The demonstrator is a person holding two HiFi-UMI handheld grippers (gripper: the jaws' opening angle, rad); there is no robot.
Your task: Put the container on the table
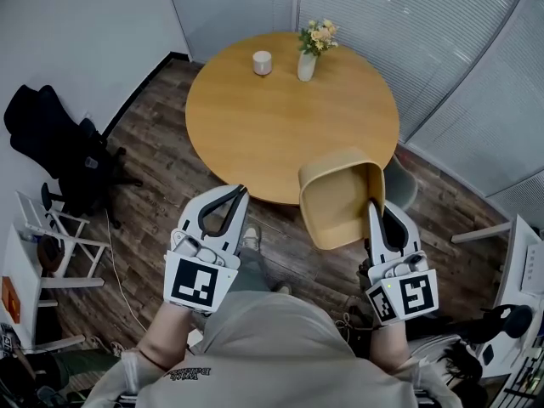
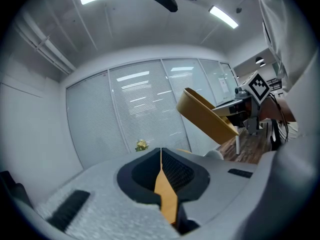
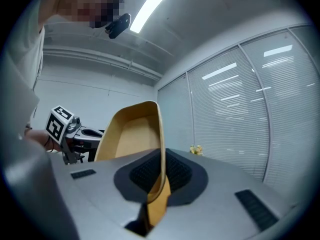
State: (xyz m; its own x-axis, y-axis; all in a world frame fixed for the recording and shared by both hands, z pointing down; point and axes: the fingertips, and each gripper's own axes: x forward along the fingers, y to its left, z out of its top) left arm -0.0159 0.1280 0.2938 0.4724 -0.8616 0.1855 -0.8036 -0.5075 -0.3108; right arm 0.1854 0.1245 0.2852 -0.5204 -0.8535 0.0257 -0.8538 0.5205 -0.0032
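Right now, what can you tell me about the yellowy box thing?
The container is a tan, thin-walled box with rounded corners and an open top, and it looks empty. It seems smooth, perhaps plastic. It hangs tilted in the air by the round table's near edge, not yet set down. Only the right gripper touches it, its jaws shut on one side wall.
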